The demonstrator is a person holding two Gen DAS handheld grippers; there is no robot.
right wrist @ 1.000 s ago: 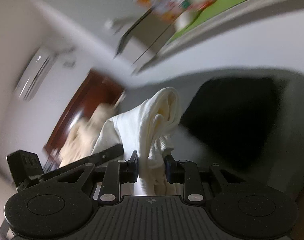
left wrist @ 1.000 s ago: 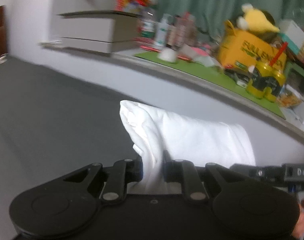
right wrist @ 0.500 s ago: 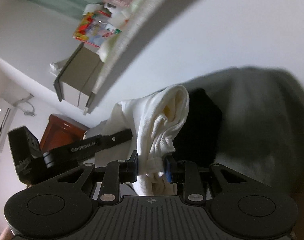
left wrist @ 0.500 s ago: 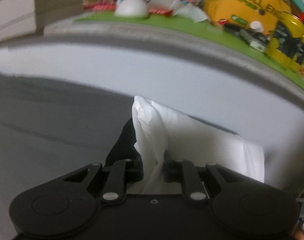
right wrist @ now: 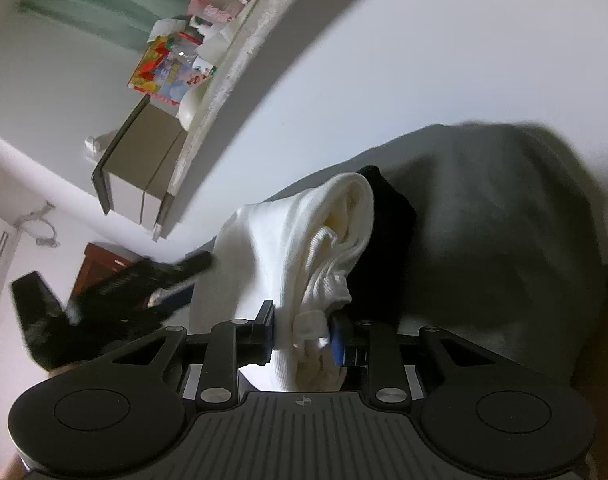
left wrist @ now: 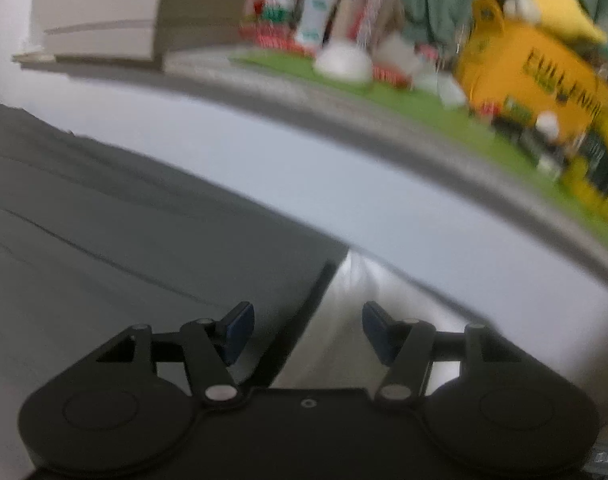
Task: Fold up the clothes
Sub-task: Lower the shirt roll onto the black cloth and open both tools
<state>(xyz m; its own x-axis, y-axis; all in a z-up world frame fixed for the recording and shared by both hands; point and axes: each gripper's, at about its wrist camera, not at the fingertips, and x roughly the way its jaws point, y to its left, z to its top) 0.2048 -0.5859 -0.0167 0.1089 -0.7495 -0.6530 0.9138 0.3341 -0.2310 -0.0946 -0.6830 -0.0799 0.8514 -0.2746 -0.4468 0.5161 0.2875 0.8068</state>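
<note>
A white garment (right wrist: 304, 248) hangs bunched over the grey bed surface (right wrist: 504, 220), with a black garment (right wrist: 388, 220) behind it. My right gripper (right wrist: 301, 334) is shut on the white garment's bunched edge. In the left wrist view the white garment (left wrist: 344, 320) lies between and below my left gripper (left wrist: 306, 330), whose jaws stand wide apart and hold nothing. The left gripper also shows blurred at the left of the right wrist view (right wrist: 115, 292).
A grey ledge (left wrist: 344, 120) runs along the white wall behind the bed, crowded with a yellow box (left wrist: 532, 68), bottles, a plush toy and a grey box (left wrist: 103, 12). A brown wooden cabinet (right wrist: 99, 260) stands at the left.
My left gripper has opened and let go of the white garment, which has dropped lower. My right gripper still holds its edge and has come closer to the bed.
</note>
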